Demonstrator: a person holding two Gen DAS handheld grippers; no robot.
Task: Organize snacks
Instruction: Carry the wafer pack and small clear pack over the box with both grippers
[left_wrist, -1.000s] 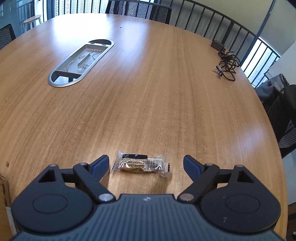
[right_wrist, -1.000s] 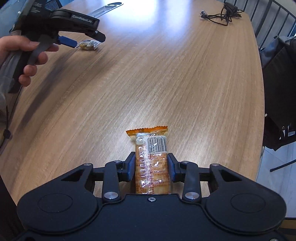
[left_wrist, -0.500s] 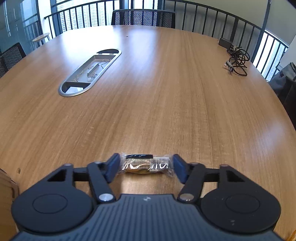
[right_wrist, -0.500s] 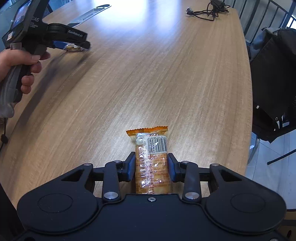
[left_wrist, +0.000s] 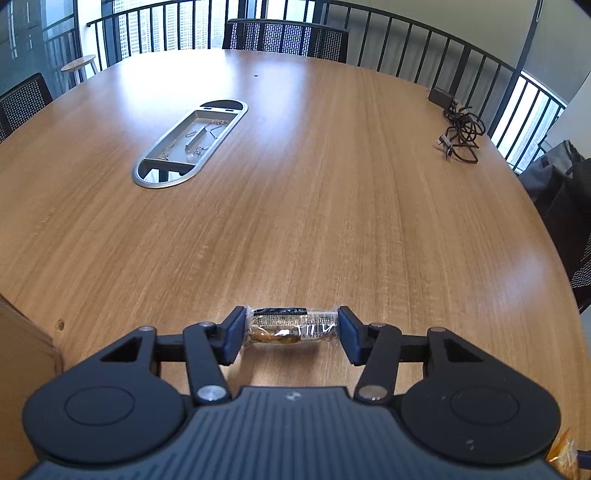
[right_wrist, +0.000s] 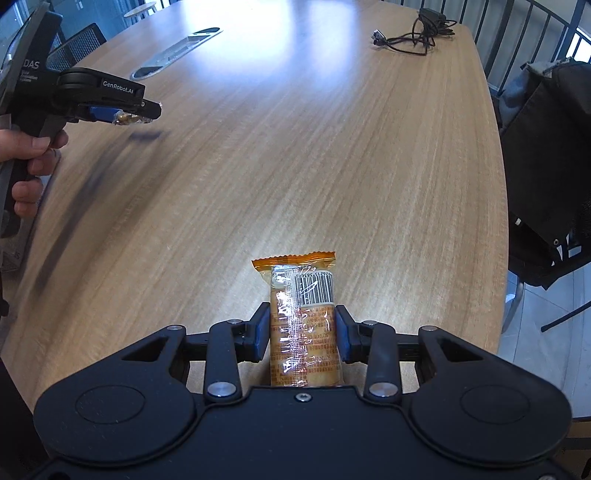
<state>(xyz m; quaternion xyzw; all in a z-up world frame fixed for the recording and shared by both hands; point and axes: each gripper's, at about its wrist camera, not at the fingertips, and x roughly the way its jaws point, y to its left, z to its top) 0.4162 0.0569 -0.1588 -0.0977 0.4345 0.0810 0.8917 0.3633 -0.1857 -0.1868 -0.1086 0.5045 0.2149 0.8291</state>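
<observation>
A small clear-wrapped snack (left_wrist: 291, 326) is being clamped endwise by the left gripper (left_wrist: 291, 332): its long axis is lying crosswise, straight from one blue pad to the other, just ahead of the tool body. The jaws are closing, about half parted, with both pads already pressing on the wrapper ends. In the right wrist view the left gripper (right_wrist: 125, 116) is being carried clear of the table (left_wrist: 332, 206), its shadow falling just beneath it, so the packet is judged to be lifted.

An orange cracker packet (right_wrist: 304, 321) is being held by the right gripper (right_wrist: 301, 334), jaws narrowly parted and pressing on its 2 long sides; its long axis is pointing straight forward, past the fingertips.

Which way the snacks are being taken cannot be told. A brown cardboard edge (left_wrist: 26, 354) is standing close to the left of the left gripper. Ahead of both tools, bare wood is lying open; the metal cable tray (left_wrist: 190, 146) and the coiled black cable (left_wrist: 461, 138) are being left well ahead. The table edge is running near on the right of the right gripper.
</observation>
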